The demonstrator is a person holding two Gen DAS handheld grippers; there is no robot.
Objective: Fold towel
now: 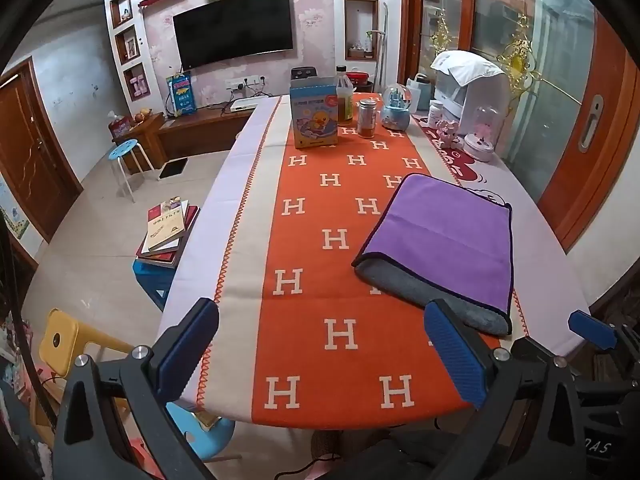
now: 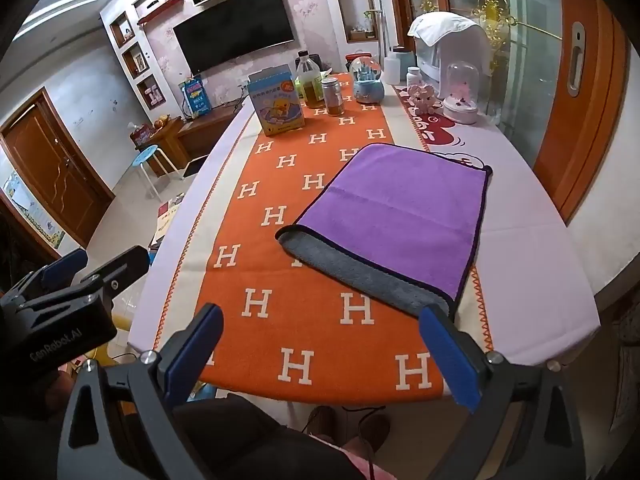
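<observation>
At the far left, beside the table, a stack of books (image 1: pixel 166 232) lies on a low blue stool. The left gripper (image 1: pixel 320 356) hovers over the near edge of the table, with its two blue fingers (image 1: pixel 188 344) spread wide and nothing between them. Under it lies the orange table runner (image 1: pixel 320 240) with the white H letters, and at the far end of this runner stand a blue box with a yellow duck (image 1: pixel 314 114), an oil bottle (image 1: pixel 344 98) and a small jar (image 1: pixel 367 118).

To the right of the middle lies the purple towel (image 2: pixel 396 208), flat on the table, partly on the runner and partly on the pale tablecloth (image 2: pixel 528 264). It seems to be folded once already: the purple side is on top, and a strip of the grey underside (image 2: pixel 360 276) shows along the near edge. The right gripper (image 2: pixel 324 356) is also fully open and empty, close before this near edge but not touching it.

I judge the towel to be light, soft and limp, so it will sag when lifted and may slide on the smooth cloth. The best places to hold are the two near corners with the dark hem, one for each gripper, pinching both layers together so that they do not separate.
</observation>
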